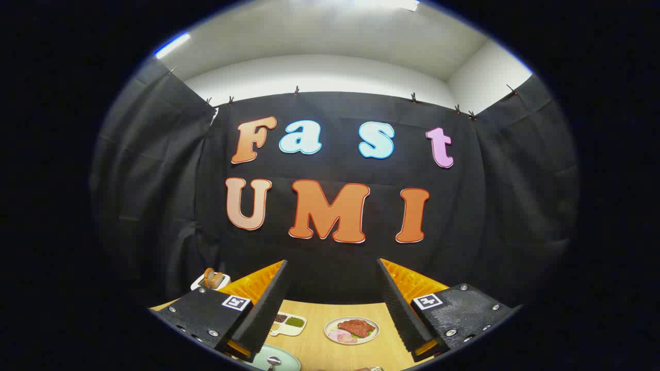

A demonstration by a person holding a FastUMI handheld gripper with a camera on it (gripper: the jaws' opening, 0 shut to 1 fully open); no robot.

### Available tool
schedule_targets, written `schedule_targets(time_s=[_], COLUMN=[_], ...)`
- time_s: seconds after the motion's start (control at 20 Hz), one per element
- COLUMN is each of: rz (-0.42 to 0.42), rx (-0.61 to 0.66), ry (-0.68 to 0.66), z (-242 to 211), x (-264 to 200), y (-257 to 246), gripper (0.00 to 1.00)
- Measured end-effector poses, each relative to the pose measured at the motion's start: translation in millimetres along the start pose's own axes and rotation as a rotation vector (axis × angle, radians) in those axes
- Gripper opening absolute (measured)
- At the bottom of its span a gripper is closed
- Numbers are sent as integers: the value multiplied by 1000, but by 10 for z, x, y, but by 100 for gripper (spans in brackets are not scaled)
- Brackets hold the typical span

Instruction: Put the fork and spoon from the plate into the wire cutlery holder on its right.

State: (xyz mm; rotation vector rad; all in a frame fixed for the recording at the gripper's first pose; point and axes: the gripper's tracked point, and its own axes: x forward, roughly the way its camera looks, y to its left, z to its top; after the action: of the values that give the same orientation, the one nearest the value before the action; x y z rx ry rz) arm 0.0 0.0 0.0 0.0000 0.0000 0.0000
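Note:
My gripper is held high and level over a wooden table, its two fingers spread wide apart with nothing between them. Low down, beside the left finger, the rim of a pale green plate shows with a metal utensil's bowl resting on it. At the table's near edge, close to the right finger, a small brownish bit of something peeks in; I cannot tell what it is.
Beyond the fingers a white plate of meat and vegetables sits mid-table. To its left is a small divided dish with beans and seeds. A white dish with bread stands at the far left. Black cloth walls close the booth.

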Motion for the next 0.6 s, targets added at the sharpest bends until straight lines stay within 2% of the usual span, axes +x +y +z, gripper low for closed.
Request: schedule_targets(time_s=[0.25,0.6], rz=[49,60], rx=[25,10], ry=[28,34], z=[35,49], x=[-12,-38], y=[266,299], gripper=[99,99])
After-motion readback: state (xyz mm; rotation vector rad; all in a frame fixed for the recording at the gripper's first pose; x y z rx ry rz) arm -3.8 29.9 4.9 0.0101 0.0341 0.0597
